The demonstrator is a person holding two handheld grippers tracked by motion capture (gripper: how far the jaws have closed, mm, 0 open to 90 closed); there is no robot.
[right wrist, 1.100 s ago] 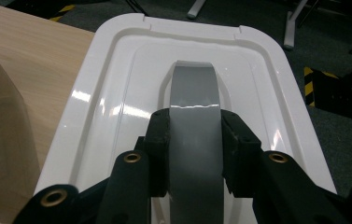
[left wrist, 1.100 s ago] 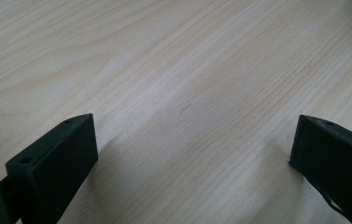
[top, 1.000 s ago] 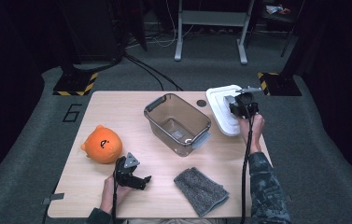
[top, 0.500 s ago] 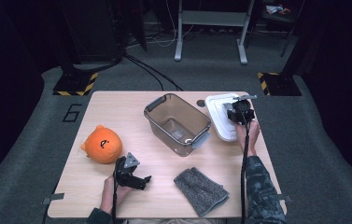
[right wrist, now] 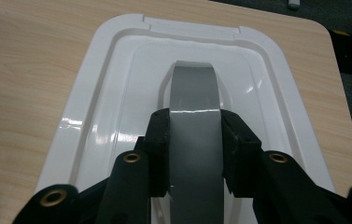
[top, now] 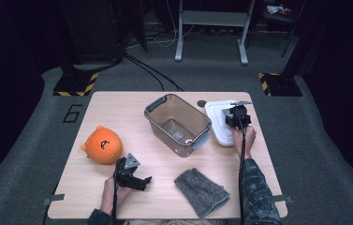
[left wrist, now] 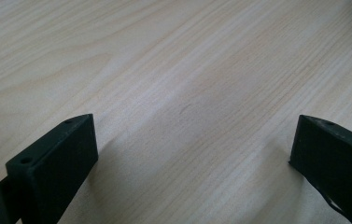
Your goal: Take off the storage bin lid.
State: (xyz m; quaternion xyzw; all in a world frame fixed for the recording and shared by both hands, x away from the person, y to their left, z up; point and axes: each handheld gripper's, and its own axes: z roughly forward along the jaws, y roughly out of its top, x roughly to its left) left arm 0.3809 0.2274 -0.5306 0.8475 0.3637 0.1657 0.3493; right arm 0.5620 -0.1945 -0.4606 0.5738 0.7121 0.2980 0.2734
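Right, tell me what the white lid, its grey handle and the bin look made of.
White lid: glossy moulded plastic, judging by its bright highlights. Grey handle: smooth, likely plastic, with a duller sheen, clamped by the right gripper. Bin: translucent smoky-brown plastic; its floor shows through the walls.

- Right gripper point(right wrist: 194, 140): matte black, 2 blocky pads on angled linkage arms, brass-coloured rivets at the pivots.
- Left gripper point(top: 132, 172): black body, a grey 3-cornered plate on top, square-cut black jaws with small round holes.
- A black cable trails from each gripper.
- Right sleeve point(top: 254, 192): dark camouflage pattern.
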